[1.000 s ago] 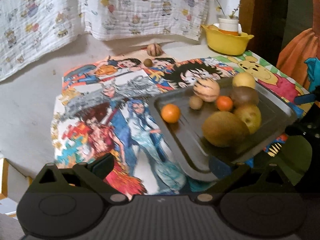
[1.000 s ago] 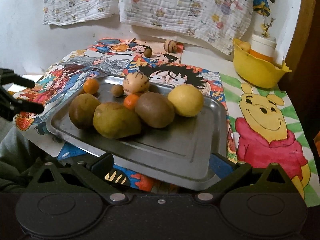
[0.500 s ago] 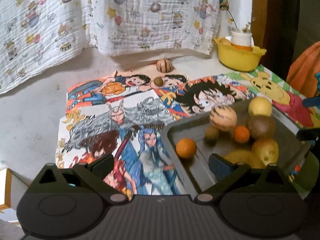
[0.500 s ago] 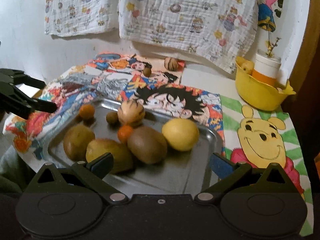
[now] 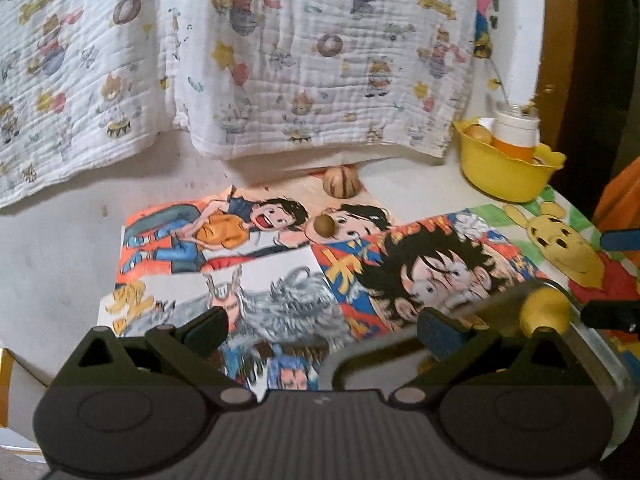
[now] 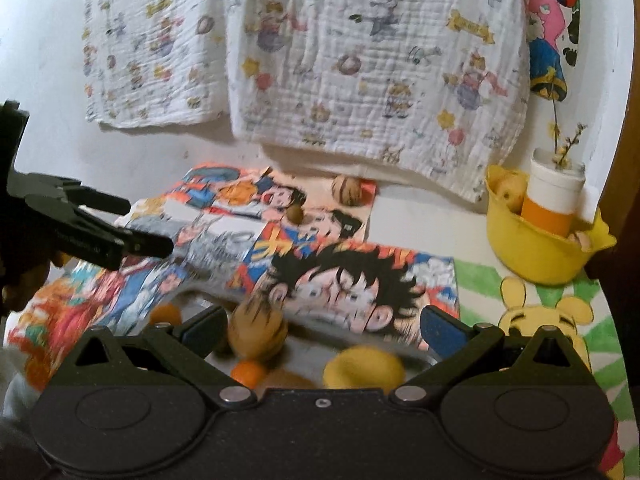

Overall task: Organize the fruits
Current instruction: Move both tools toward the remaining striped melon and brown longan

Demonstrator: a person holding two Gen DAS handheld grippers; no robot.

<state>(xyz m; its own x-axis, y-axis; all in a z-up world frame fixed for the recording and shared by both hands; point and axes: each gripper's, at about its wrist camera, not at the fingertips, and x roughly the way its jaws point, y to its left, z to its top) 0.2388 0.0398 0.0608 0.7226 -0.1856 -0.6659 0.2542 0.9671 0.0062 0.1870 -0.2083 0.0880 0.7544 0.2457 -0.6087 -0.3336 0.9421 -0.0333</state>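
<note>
A metal tray [image 5: 500, 300] of fruit lies low in both views, partly hidden behind the gripper bodies. In the right wrist view it holds a striped melon [image 6: 258, 334], a yellow lemon [image 6: 364, 370] and small oranges [image 6: 248, 372]. A second striped melon [image 5: 340, 182] and a small brown fruit [image 5: 325, 226] lie on the cartoon mat [image 5: 248, 240] near the wall. My left gripper [image 5: 322, 326] is open and empty above the mat; it also shows at the left of the right wrist view [image 6: 120, 232]. My right gripper [image 6: 320, 322] is open and empty over the tray.
A yellow bowl [image 5: 504, 176] with a white-and-orange cup and fruit stands at the back right. A printed cloth [image 5: 280, 60] hangs on the wall behind. A Winnie-the-Pooh mat [image 6: 540, 320] covers the right side. The table's white surface [image 5: 52, 260] shows at the left.
Both grippers have risen and tilted up toward the wall. The tray of fruit has dropped to the bottom of both views and is now mostly hidden.
</note>
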